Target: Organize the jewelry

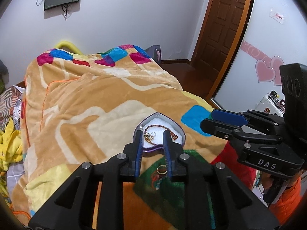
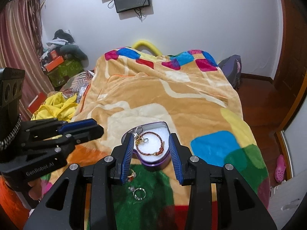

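Left tongs (image 1: pixel 153 134) parted, empty; right tongs (image 2: pixel 151 140) likewise agape.

Both wrist cams sit low and close over the bed (image 1: pixel 80 95), looking forward along their own fingers toward the far wall. They share the heart-shaped box (image 1: pixel 177 123) (image 2: pixel 165 159) and colourful blanket (image 2: pixel 172 95), and each catches the other gripper at its edge.

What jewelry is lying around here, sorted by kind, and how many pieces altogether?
Braided bracelet: 1, in the heart-shaped box at
Small charm pieces: 2 or so, tangled in the box, hard to separate
Gold ring: 1, on the blanket at
Silver ring: 1, on the blanket at
Total: about 5 pieces
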The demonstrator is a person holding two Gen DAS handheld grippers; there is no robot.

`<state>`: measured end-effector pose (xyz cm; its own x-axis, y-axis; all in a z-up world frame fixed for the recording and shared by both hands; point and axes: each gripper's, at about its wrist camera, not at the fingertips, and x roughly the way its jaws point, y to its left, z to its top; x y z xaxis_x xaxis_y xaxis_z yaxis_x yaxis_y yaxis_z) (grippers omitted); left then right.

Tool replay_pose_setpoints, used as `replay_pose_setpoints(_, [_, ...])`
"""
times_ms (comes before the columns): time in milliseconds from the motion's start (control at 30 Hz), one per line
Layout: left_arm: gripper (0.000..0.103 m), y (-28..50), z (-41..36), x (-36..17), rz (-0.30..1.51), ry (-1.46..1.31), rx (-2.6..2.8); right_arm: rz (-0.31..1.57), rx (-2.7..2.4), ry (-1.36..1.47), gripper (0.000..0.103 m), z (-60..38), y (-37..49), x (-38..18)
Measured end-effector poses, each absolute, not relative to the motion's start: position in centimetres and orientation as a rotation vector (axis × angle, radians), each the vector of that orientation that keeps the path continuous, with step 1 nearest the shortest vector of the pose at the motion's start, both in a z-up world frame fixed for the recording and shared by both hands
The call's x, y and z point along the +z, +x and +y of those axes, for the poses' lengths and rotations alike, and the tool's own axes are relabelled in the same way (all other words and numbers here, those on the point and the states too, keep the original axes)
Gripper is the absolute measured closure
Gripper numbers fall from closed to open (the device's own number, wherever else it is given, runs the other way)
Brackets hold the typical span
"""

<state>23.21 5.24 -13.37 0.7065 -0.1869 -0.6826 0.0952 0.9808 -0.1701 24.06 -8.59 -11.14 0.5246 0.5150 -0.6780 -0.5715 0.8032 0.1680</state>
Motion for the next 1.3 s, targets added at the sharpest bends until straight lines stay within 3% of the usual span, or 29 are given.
replay_pose_setpoints(767, [0.078, 19.0, 5.5, -19.3, 0.935, -0.153, -0.171, 1.007, 0.645, -0.113, 0.069, -8.8, 20.5, -18.5])
replay_pose_setpoints(1300, [0.078, 20.9, 3.6, -22.8, 1.005, -0.117, -0.214, 0.97, 0.671, -0.189, 0.069, -7.7, 20.3, -19.7])
